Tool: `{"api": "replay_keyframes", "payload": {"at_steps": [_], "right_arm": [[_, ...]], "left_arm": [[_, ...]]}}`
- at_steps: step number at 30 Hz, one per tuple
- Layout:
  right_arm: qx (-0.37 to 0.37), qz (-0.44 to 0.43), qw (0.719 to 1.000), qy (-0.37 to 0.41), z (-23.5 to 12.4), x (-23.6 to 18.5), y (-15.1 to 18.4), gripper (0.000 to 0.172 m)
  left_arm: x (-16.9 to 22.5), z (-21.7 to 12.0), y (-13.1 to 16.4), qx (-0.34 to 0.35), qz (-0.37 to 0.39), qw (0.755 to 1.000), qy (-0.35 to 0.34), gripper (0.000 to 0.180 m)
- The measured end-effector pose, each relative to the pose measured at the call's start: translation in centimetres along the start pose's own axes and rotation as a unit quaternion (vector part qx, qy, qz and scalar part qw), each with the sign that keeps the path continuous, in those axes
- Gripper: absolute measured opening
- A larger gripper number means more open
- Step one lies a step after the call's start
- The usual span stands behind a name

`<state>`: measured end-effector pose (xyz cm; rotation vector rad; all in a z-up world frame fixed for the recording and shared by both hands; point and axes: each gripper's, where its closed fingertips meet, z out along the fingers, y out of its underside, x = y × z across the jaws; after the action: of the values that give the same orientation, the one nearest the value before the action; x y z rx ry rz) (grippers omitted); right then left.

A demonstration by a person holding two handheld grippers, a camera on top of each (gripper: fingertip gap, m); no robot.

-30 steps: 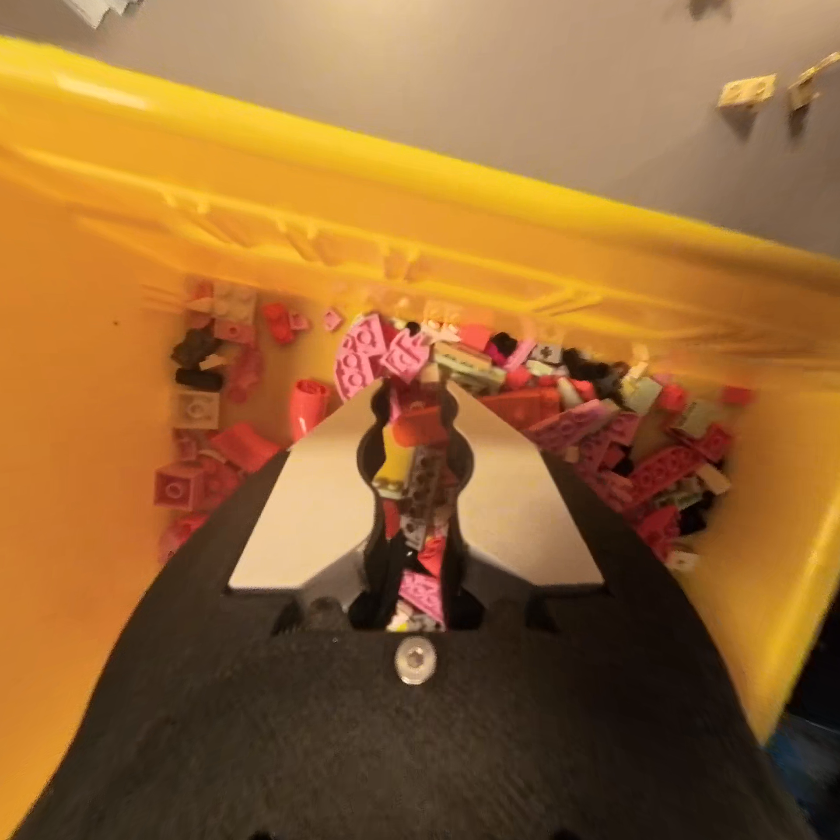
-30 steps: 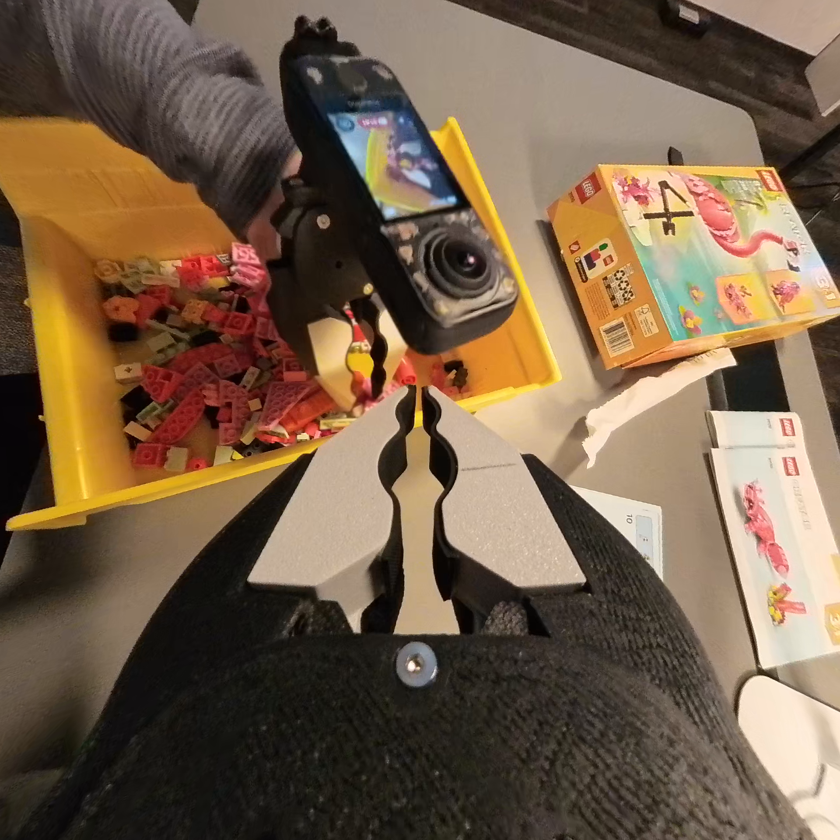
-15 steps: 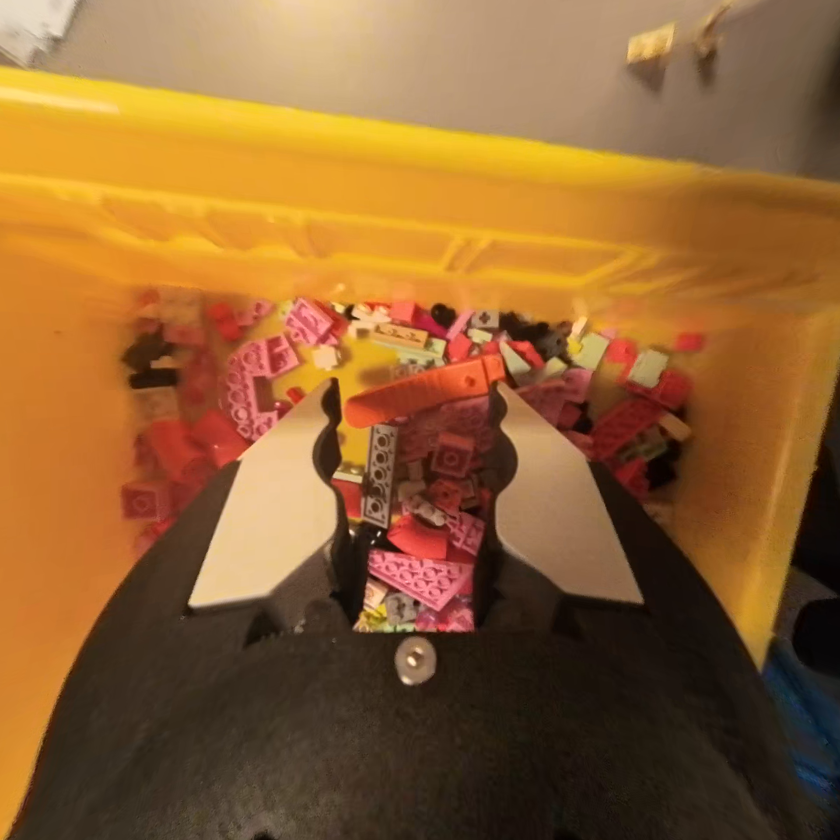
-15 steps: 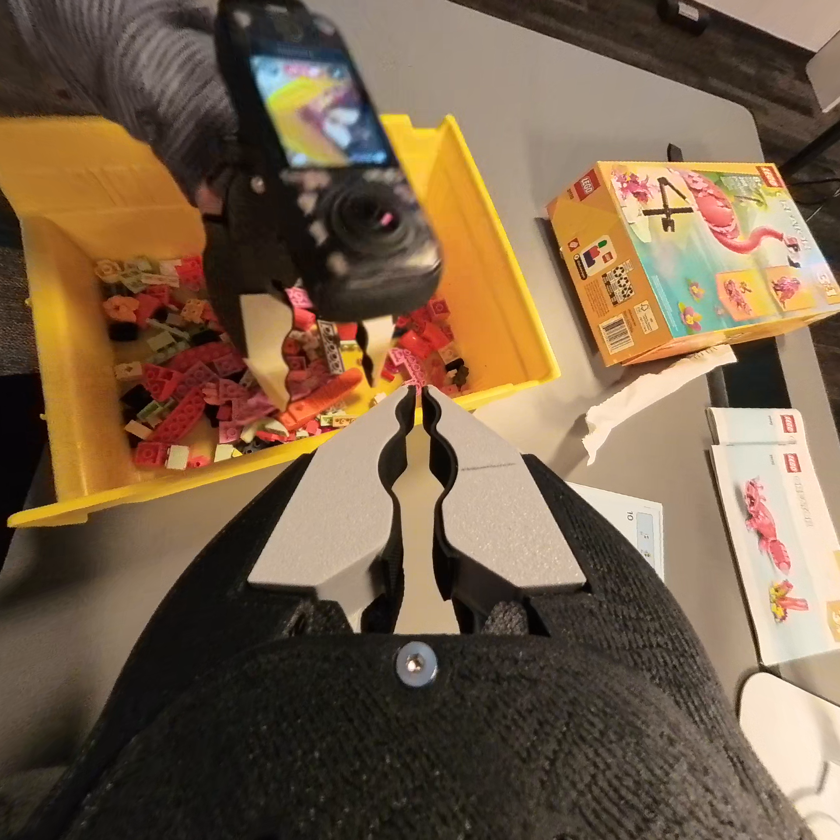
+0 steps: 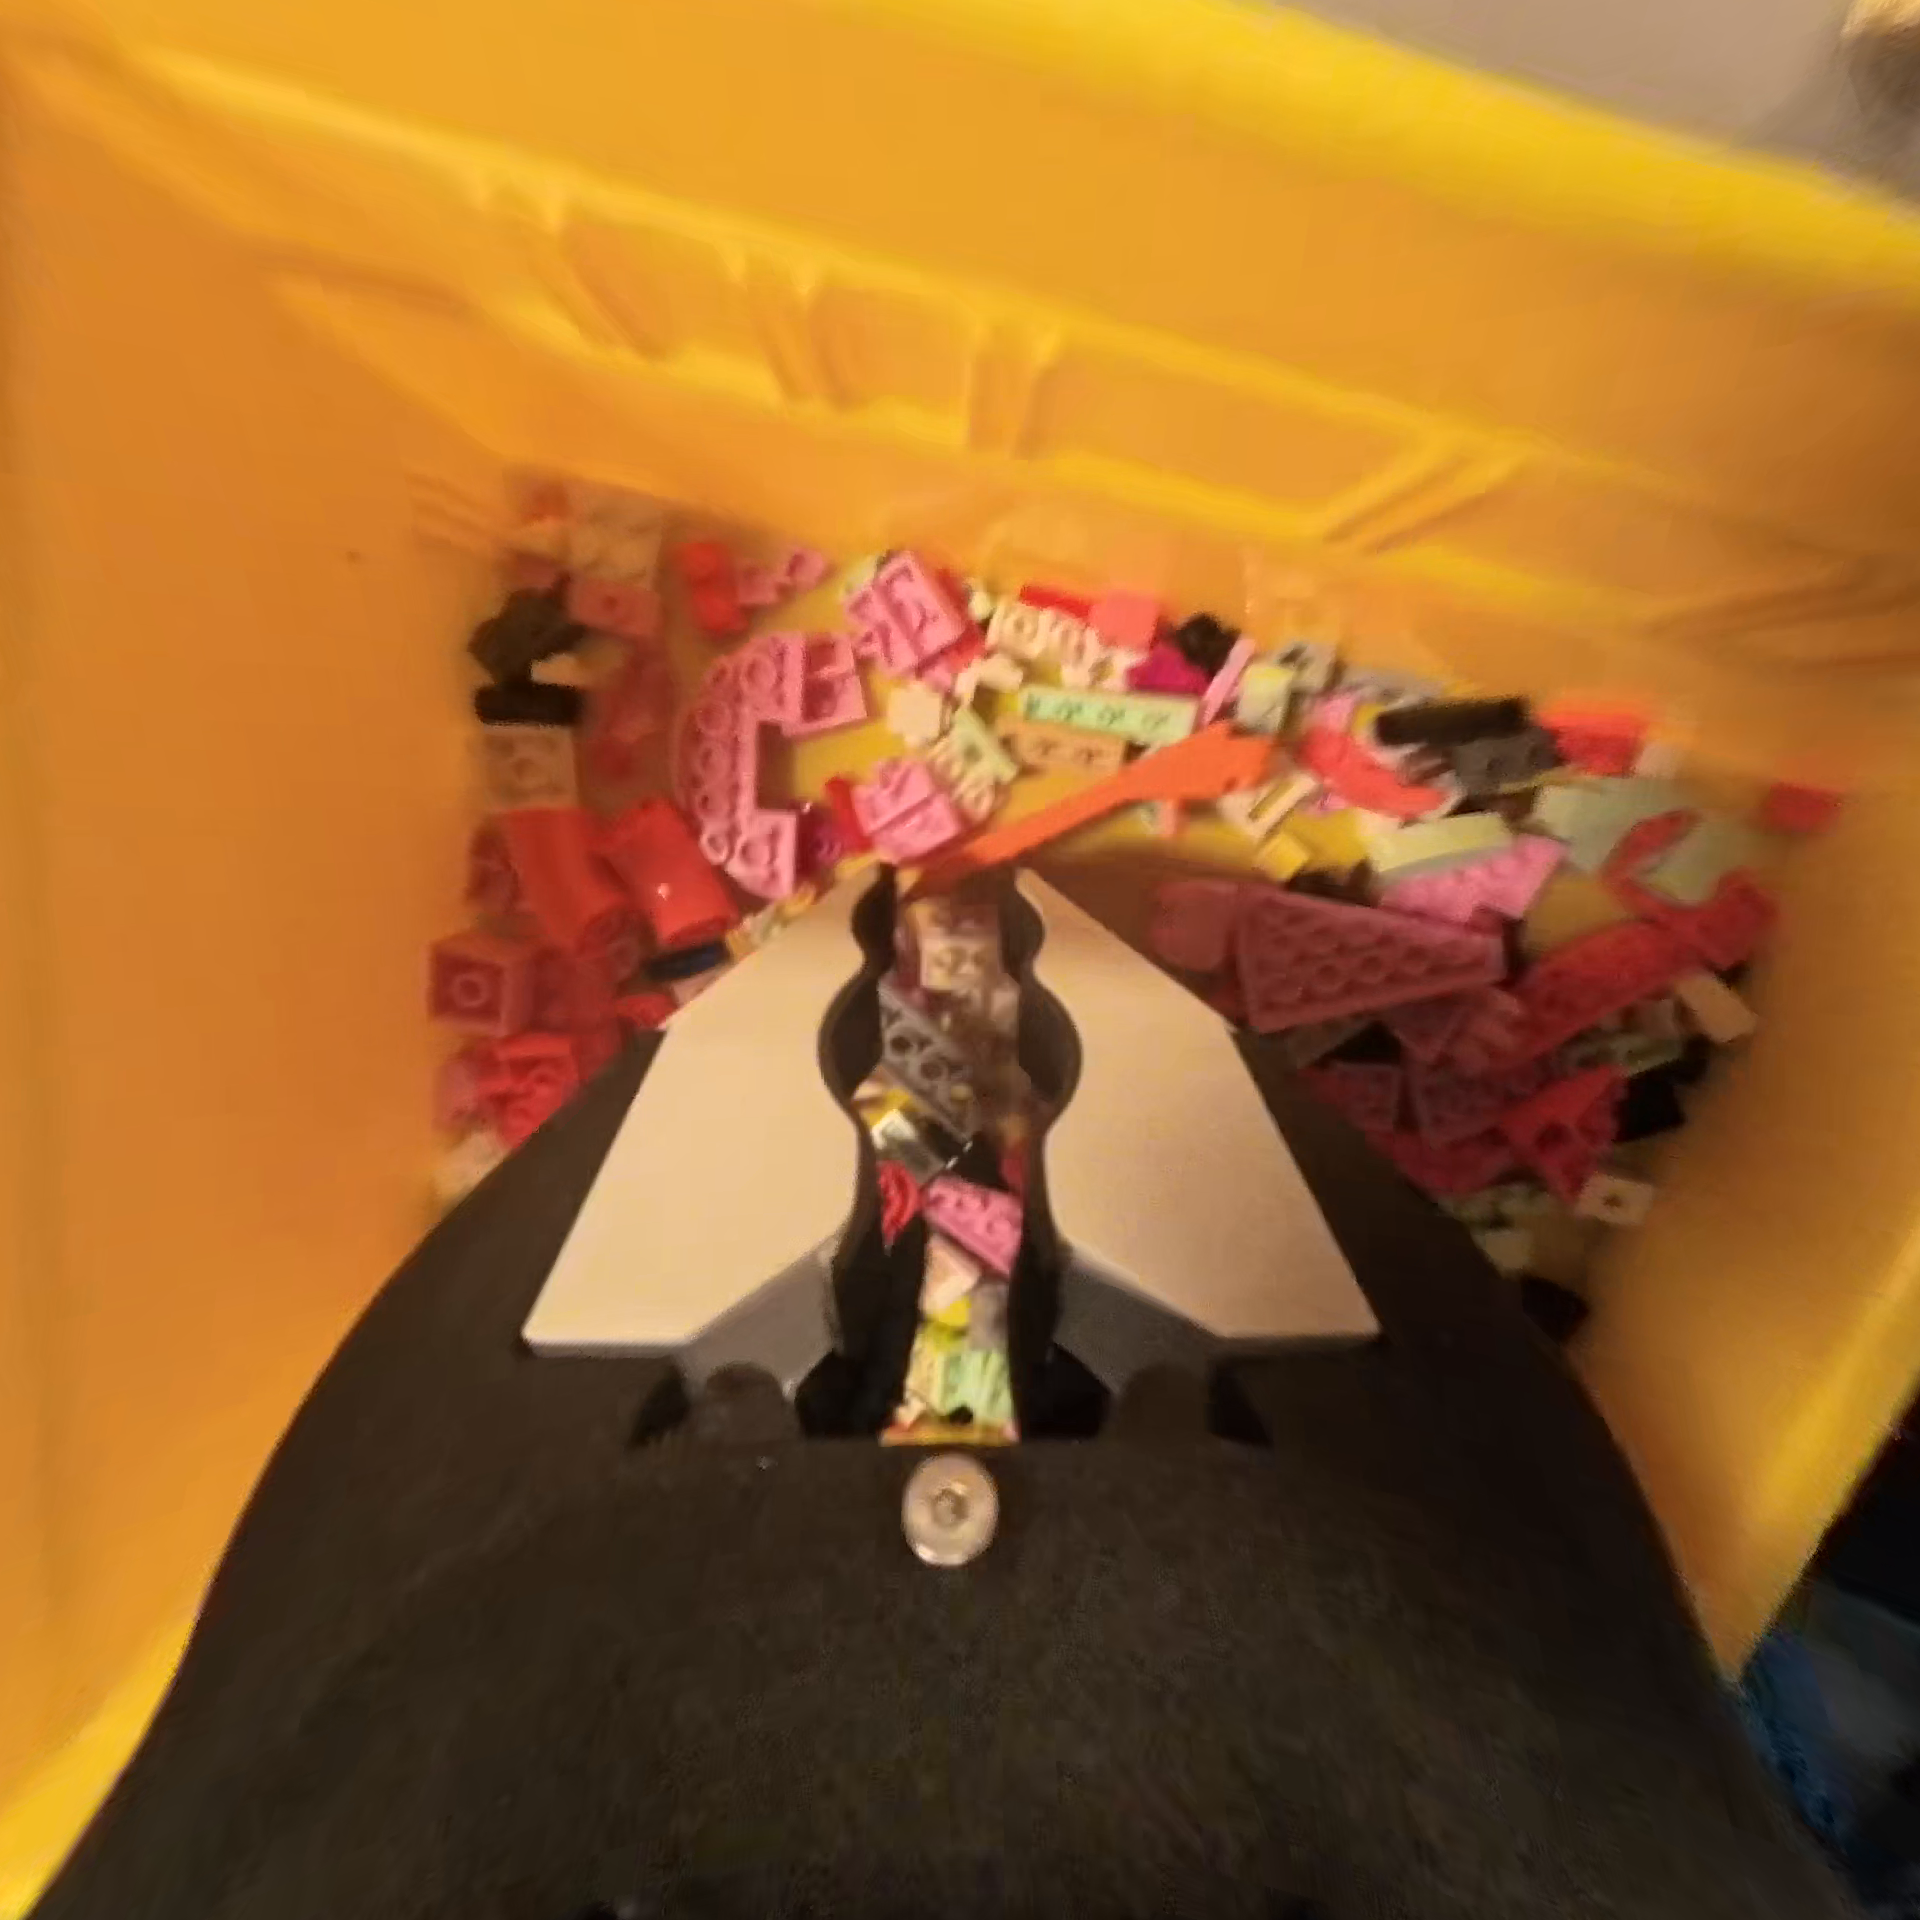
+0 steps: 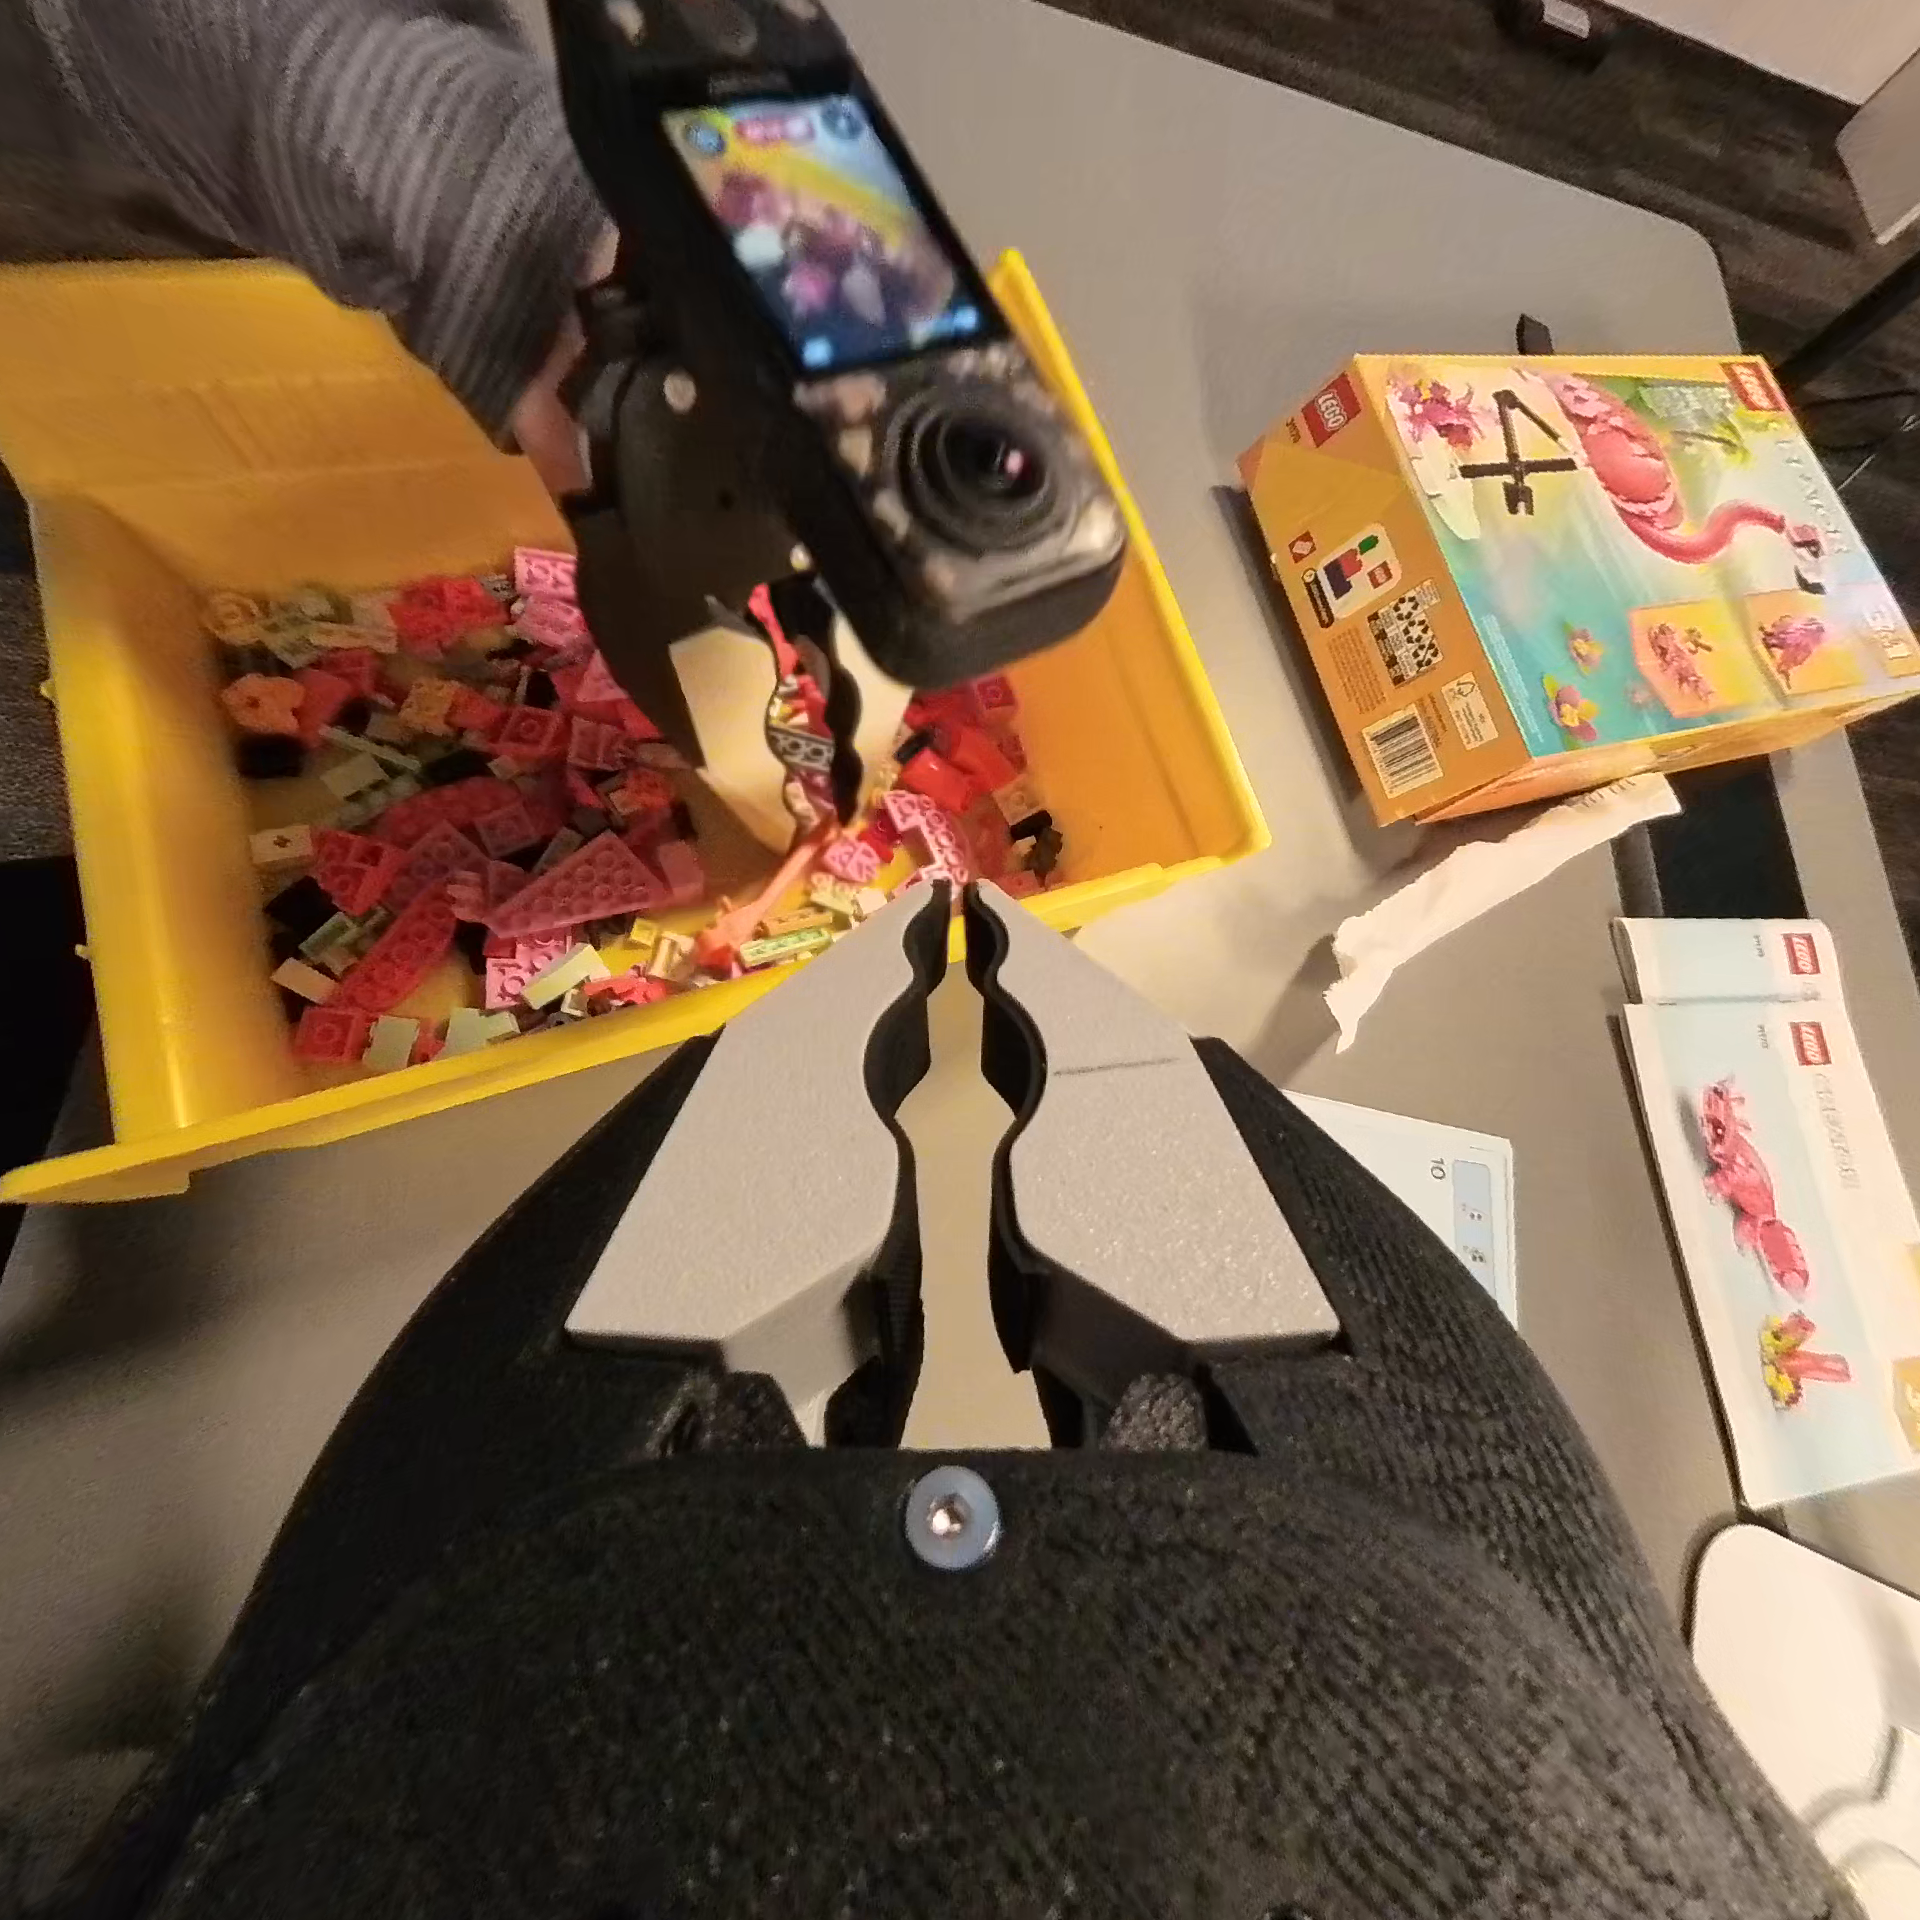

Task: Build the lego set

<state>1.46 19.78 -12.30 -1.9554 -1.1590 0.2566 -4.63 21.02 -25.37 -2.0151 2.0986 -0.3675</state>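
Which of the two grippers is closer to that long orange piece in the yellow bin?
Left. The left gripper is down inside the yellow bin, its fingertips right at one end of the long orange piece. The right gripper hangs outside, over the bin's near rim.

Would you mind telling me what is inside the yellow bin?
The yellow bin holds loose toy bricks, mostly pink and red, and the left hand-held gripper reaches in. Bricks beneath it are covered.

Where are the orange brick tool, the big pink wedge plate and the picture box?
orange brick tool [image 5: 1122,800]: left wrist view, on the middle of its long blade.
big pink wedge plate [image 6: 587,883]: right wrist view, on its studded top.
picture box [image 6: 1621,561]: right wrist view, on its printed top face.
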Motion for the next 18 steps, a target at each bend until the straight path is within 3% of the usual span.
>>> {"api": "replay_keyframes", "payload": {"at_steps": [5,10,14,18], "right_arm": [[-0.001,0.004,1.000,0.003,-0.1,0.3,0.2,0.000],[-0.003,0.008,1.000,0.005,-0.1,0.5,0.4,0.000],[-0.004,0.009,1.000,0.008,-0.2,0.6,0.5,0.000],[-0.009,0.019,0.999,0.037,-2.0,1.5,1.4,0.000]], "left_arm": [[0.7,-0.4,-3.0,0.069,0.023,0.997,0.020,0.030],[0.9,0.9,-3.2,0.049,0.069,0.996,0.006,0.029],[0.9,1.1,-2.5,0.029,0.070,0.997,0.013,0.022],[0.5,0.4,-1.2,0.012,0.069,0.998,-0.003,0.027]]}}
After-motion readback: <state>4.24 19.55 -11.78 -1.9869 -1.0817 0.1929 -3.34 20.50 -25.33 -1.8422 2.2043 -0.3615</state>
